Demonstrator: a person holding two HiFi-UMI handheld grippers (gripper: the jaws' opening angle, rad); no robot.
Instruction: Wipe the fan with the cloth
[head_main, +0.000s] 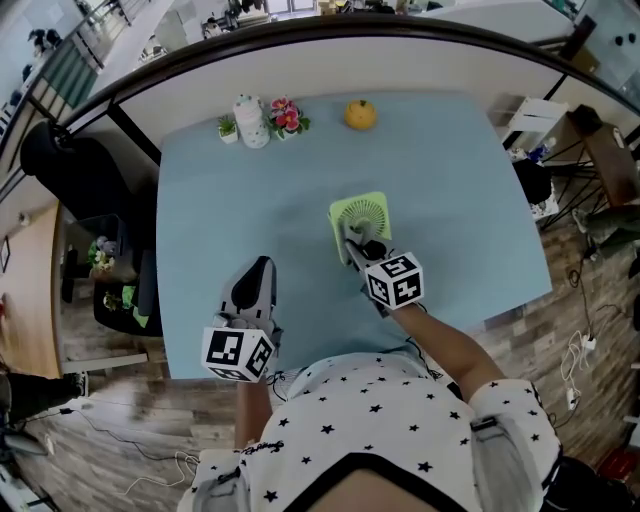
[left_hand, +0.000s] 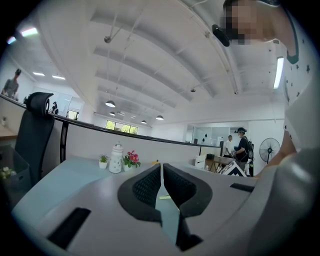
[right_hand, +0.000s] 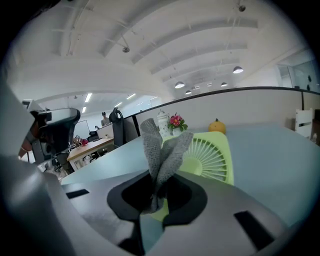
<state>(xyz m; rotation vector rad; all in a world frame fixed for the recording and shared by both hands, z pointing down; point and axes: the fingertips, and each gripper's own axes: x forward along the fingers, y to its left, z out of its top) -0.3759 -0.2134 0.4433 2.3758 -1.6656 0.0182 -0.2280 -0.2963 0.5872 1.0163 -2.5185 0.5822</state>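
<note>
A small light-green square fan (head_main: 362, 220) stands on the pale blue table (head_main: 250, 200) near its middle; its grille (right_hand: 207, 157) fills the centre of the right gripper view. My right gripper (head_main: 357, 243) is shut on a grey knitted cloth (right_hand: 160, 150), which sticks up between the jaws just in front of the fan's near face. Whether the cloth touches the fan I cannot tell. My left gripper (head_main: 255, 275) hovers over the table's near left part, well away from the fan, its jaws (left_hand: 161, 182) closed with nothing between them.
At the table's far edge stand a small potted plant (head_main: 228, 128), a white jar (head_main: 251, 122), pink flowers (head_main: 286, 116) and an orange pumpkin-like ornament (head_main: 361, 114). A black office chair (head_main: 60, 165) is to the left. A partition wall (head_main: 330, 50) runs behind the table.
</note>
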